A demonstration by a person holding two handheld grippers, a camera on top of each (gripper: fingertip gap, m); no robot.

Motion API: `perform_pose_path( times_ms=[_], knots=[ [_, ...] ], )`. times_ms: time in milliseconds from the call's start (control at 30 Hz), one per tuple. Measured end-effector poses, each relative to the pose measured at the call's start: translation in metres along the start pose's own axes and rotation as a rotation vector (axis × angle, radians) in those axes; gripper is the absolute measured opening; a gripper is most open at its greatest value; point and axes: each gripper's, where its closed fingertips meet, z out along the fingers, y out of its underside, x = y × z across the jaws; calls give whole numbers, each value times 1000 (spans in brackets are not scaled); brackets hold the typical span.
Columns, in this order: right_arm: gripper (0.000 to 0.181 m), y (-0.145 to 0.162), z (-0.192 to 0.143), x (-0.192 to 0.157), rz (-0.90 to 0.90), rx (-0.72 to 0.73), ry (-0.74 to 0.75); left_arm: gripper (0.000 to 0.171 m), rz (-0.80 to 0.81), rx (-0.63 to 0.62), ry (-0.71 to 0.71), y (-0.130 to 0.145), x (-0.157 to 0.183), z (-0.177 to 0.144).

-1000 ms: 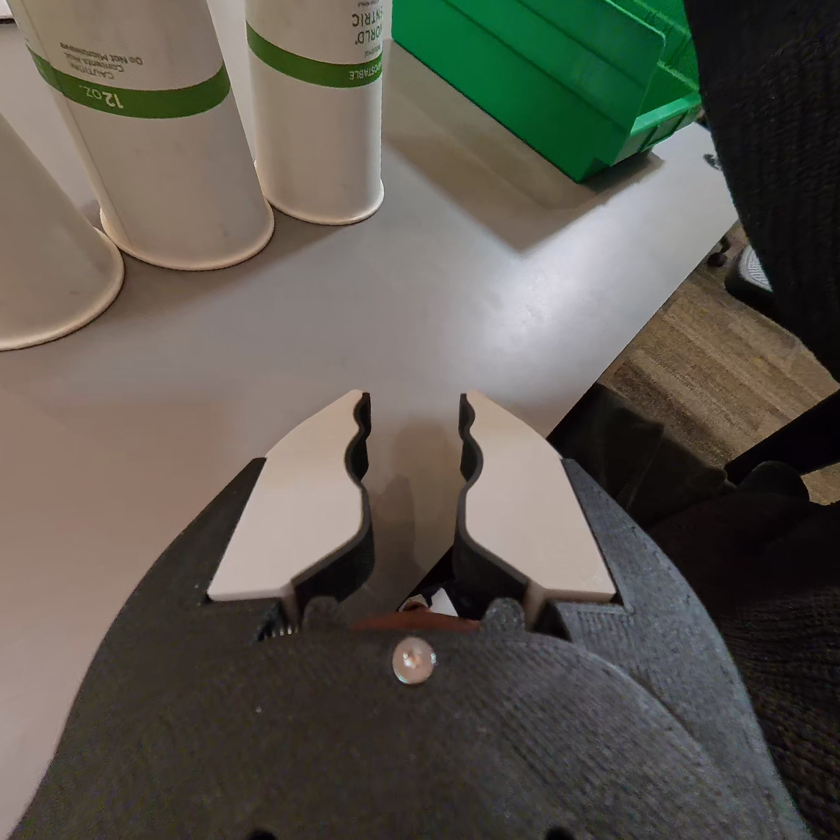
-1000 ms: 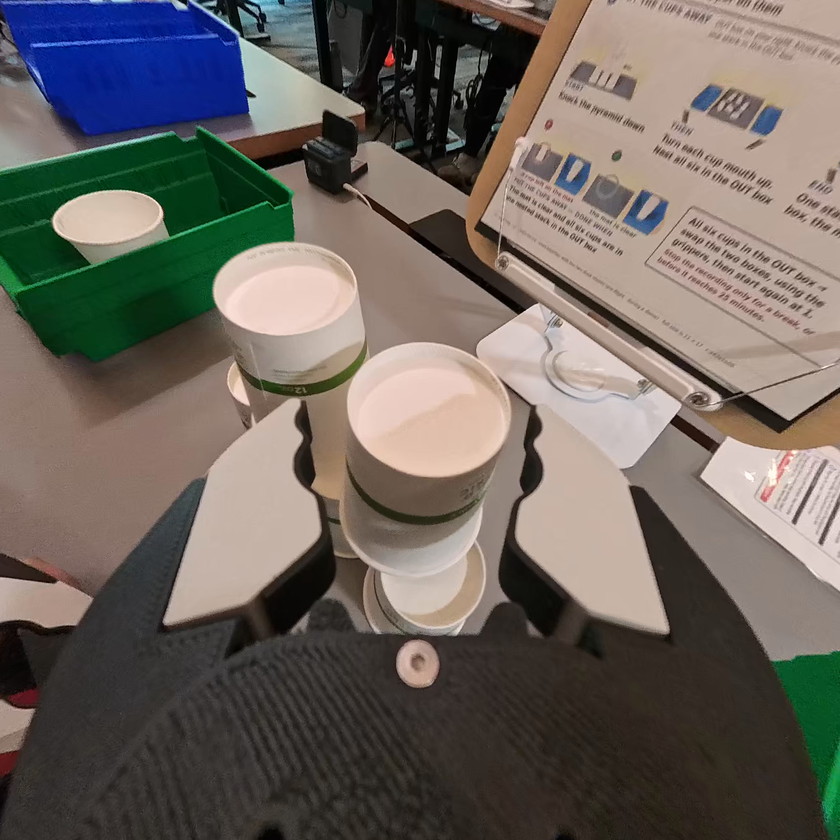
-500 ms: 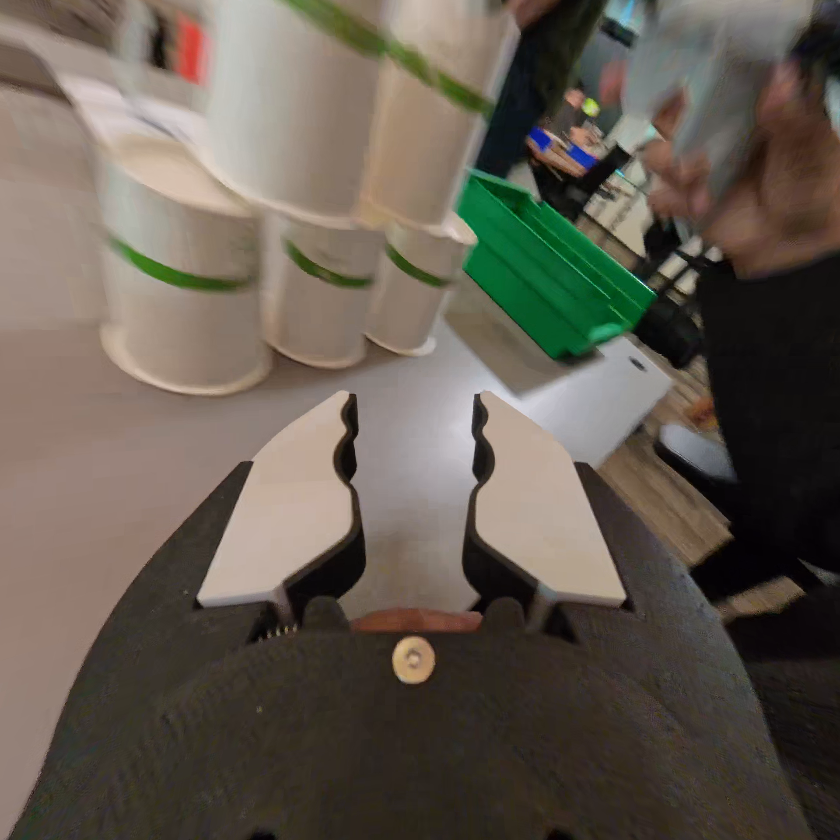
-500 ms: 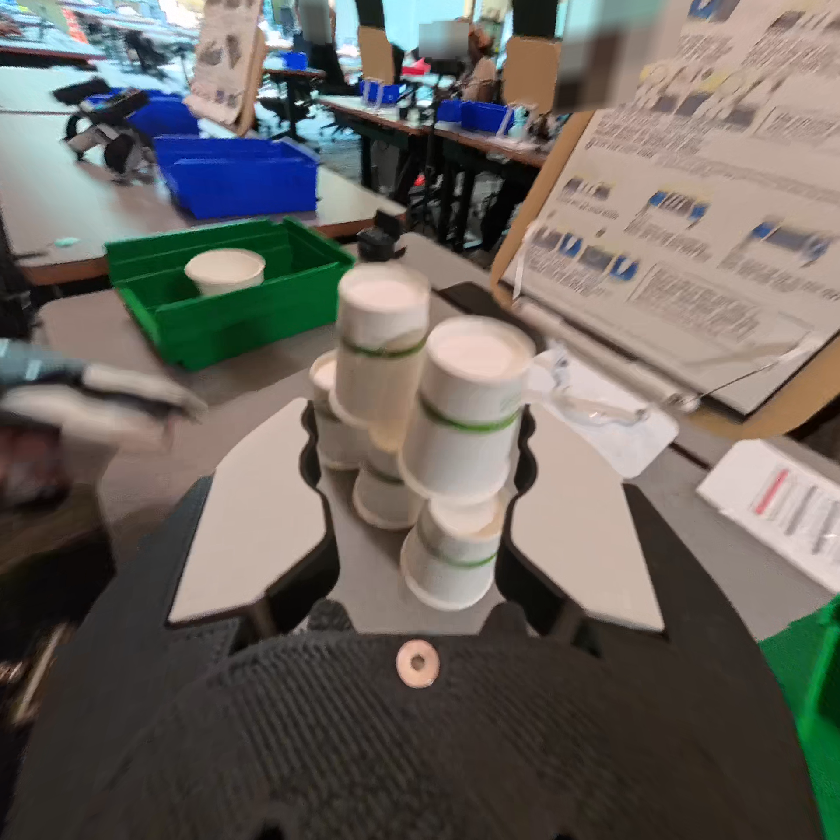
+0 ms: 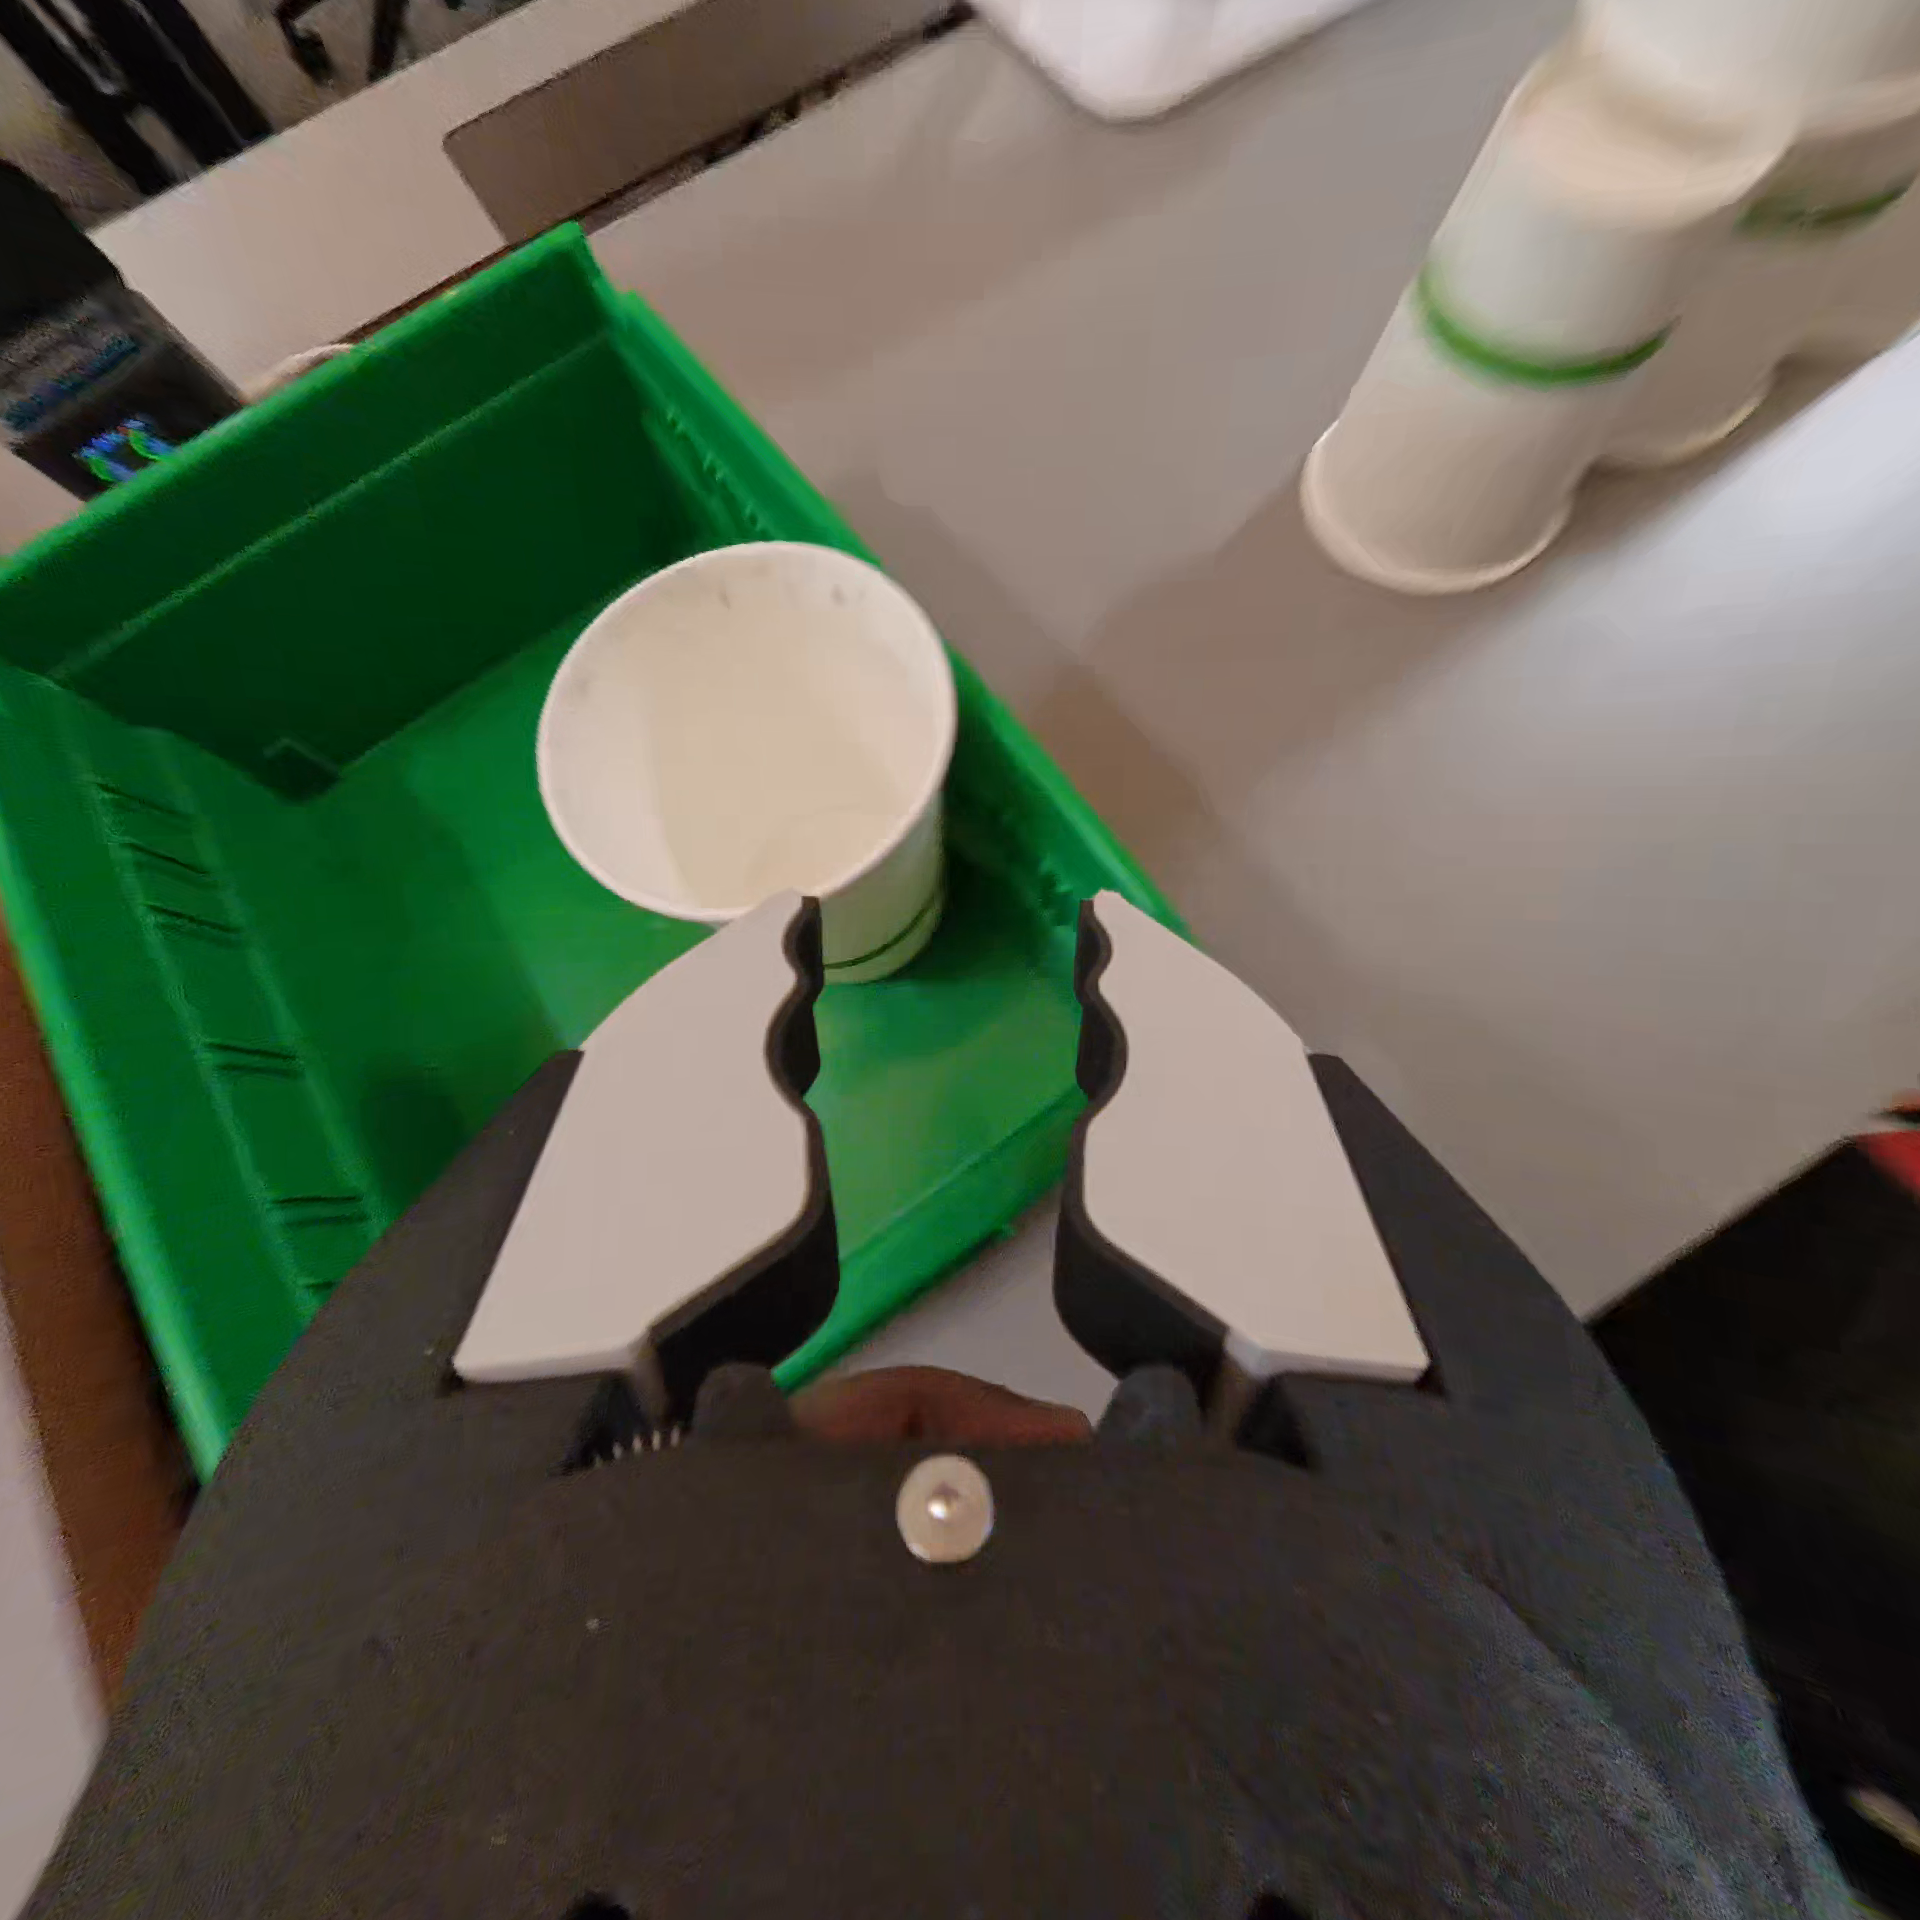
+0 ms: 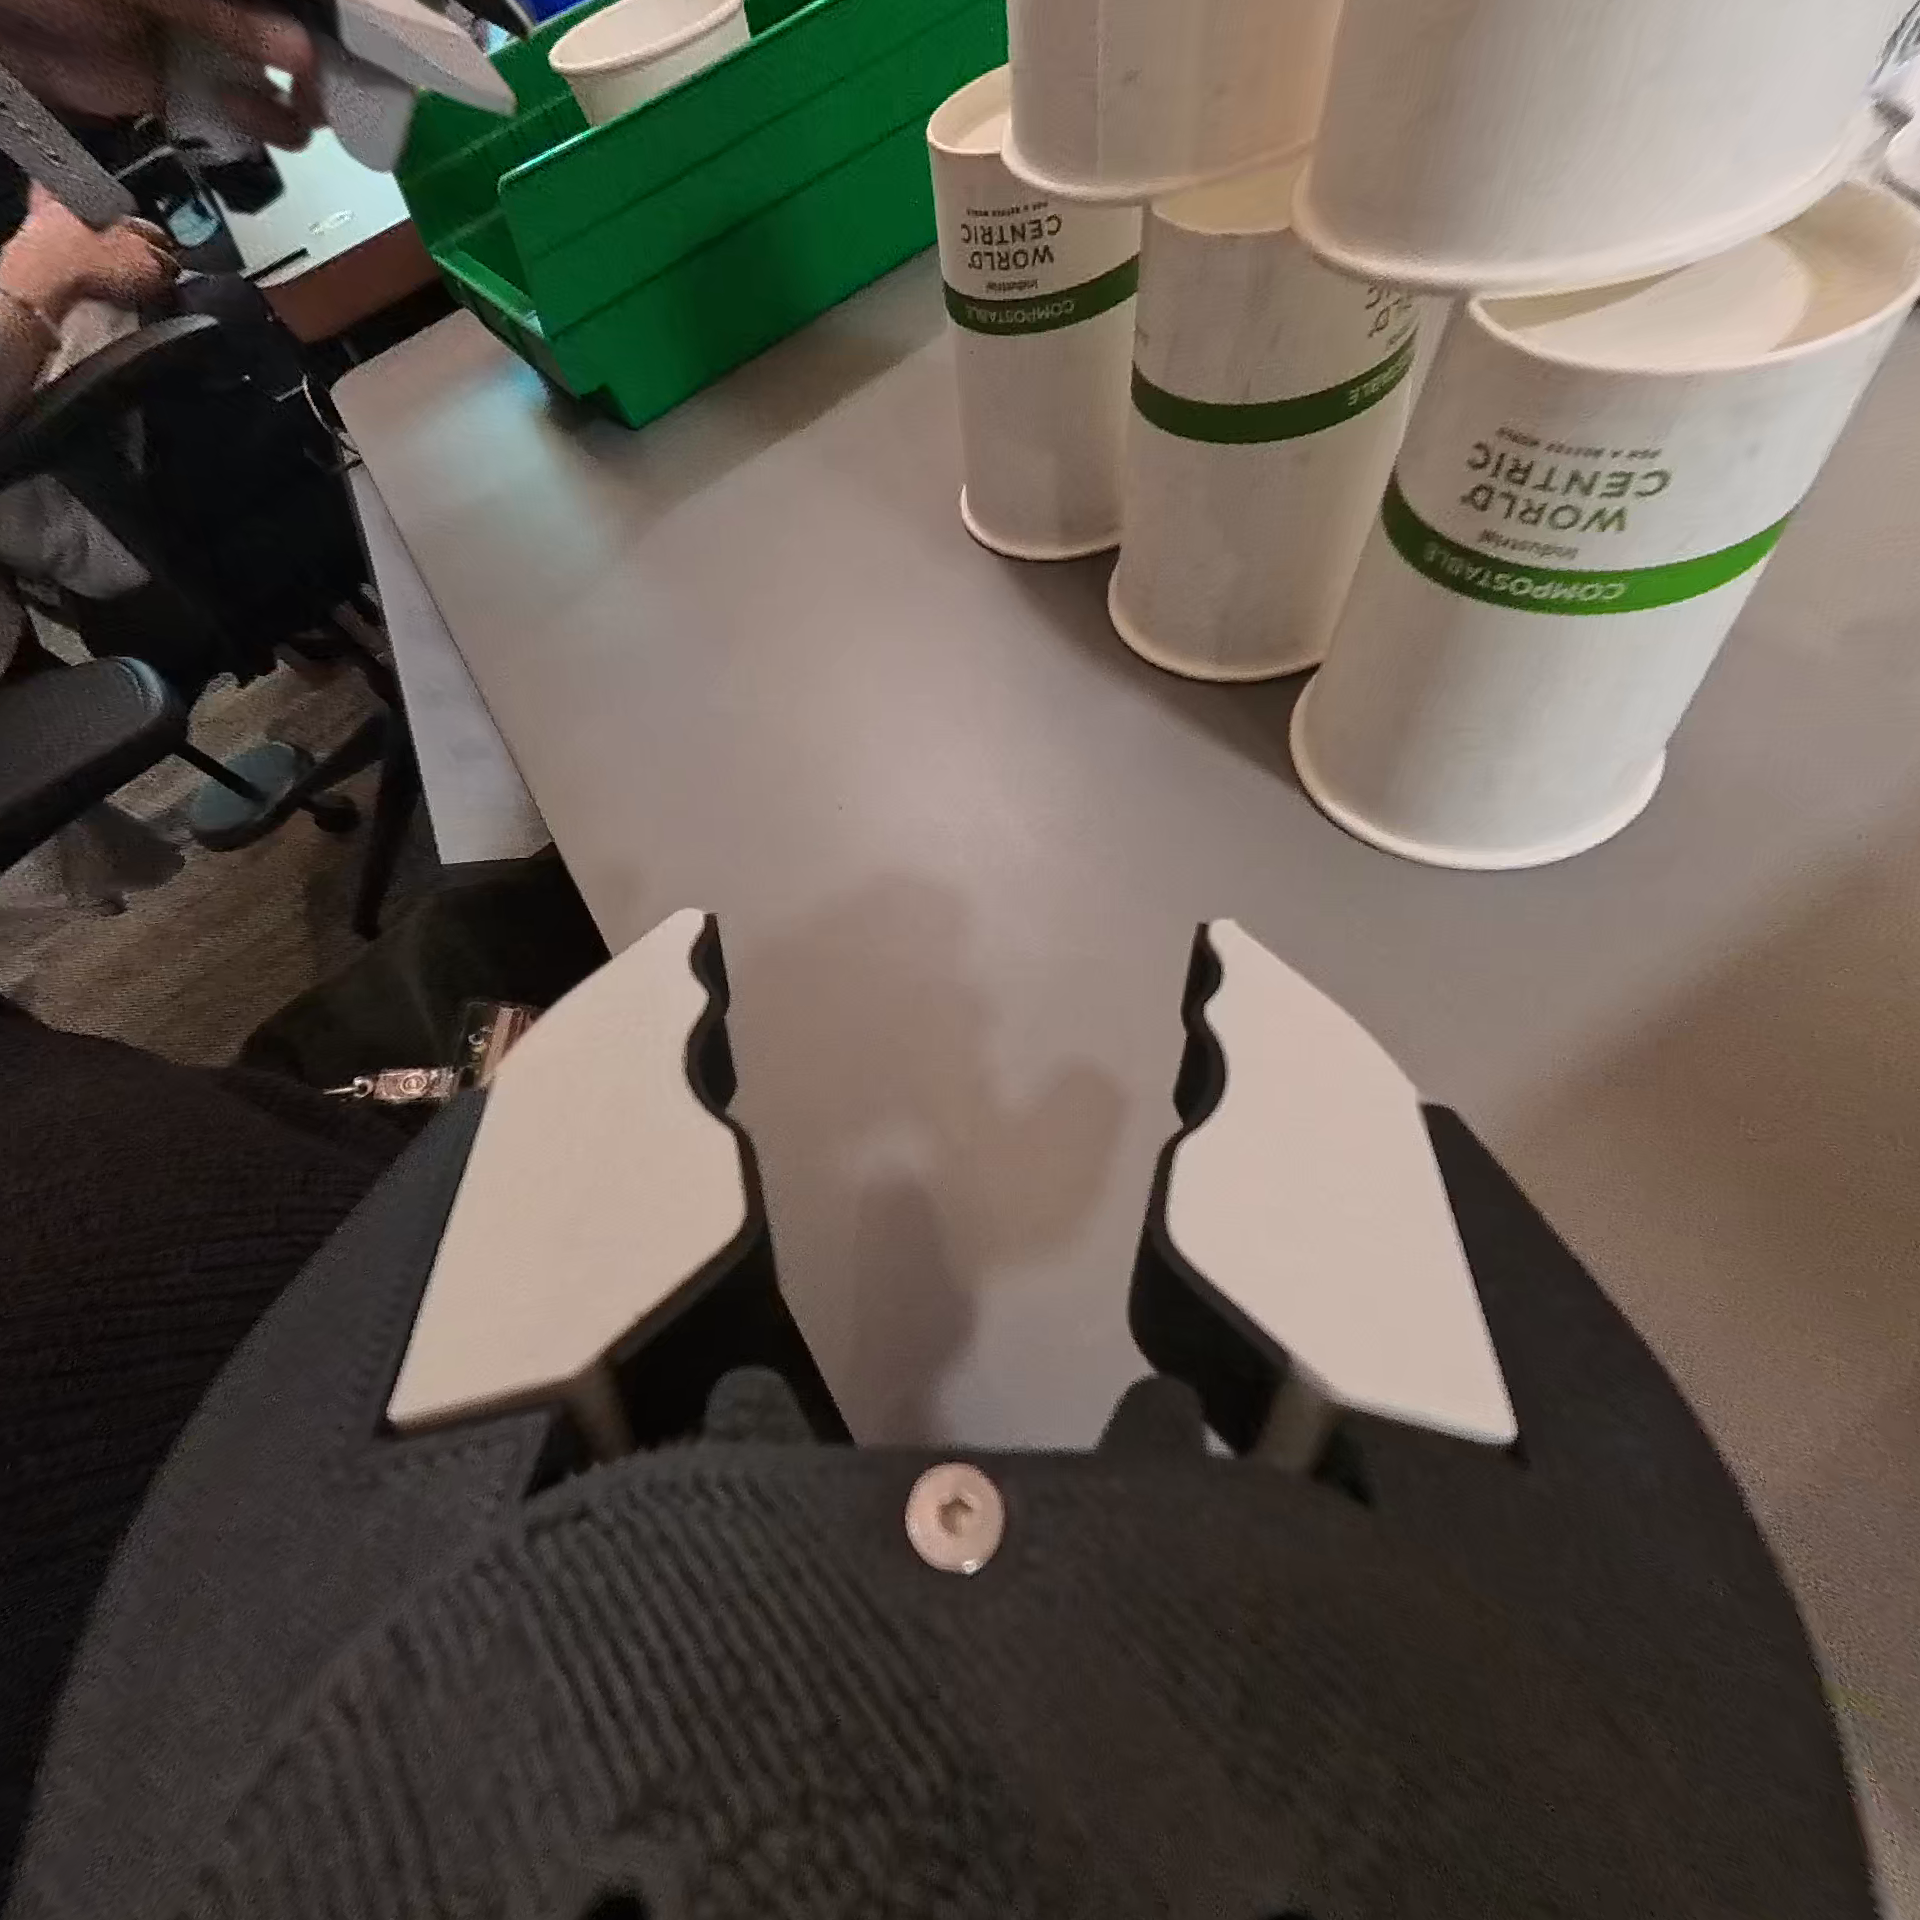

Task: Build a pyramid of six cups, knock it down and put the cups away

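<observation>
Low in the left wrist view, left gripper above the green bin, grey fingers apart with nothing between them, tips just short of the upright paper cup at frame centre. Cup standing mouth up inside the bin, near its right wall, left fingertip overlapping the rim in the picture; contact not clear. Probably very light, thin-walled and easily crushed, smooth enough to slip; best taken across the wall below the rolled rim, with gentle squeeze. Beyond, at upper right, blurred inverted cups on the grey table. Low in the right wrist view, right gripper over bare table, fingers wide apart and empty, black wavy inner pads, matte grey outer faces, textured black body. Farther, at upper right, a stack of white cups with green bands, mouths down, three on the table touching in a row and more resting on their bases above. At upper left, the green bin, hard ribbed plastic, holding the same upright cup; left edge, an office chair over the floor.
</observation>
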Motion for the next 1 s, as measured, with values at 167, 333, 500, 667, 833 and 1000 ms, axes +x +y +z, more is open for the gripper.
perform_pose_path(
  times_ms=[167,333,500,667,833,1000],
  knots=[
    [85,10,7,-4,34,-33,-36,41,243,-27,-152,-3,-19,23],
    [85,14,9,-6,31,-48,-42,19,388,-189,-201,17,-21,39],
    [84,17,10,-7,46,-52,-56,3,343,32,-390,-12,-34,14],
    [80,10,14,-17,62,-23,-93,2,43,543,-392,-82,-8,-60],
    [81,-19,16,-49,33,135,-177,2,-150,1073,104,-147,118,-123],
    [85,-73,-12,-83,80,502,-288,1,-253,1173,553,-158,245,-108]
  ],
)
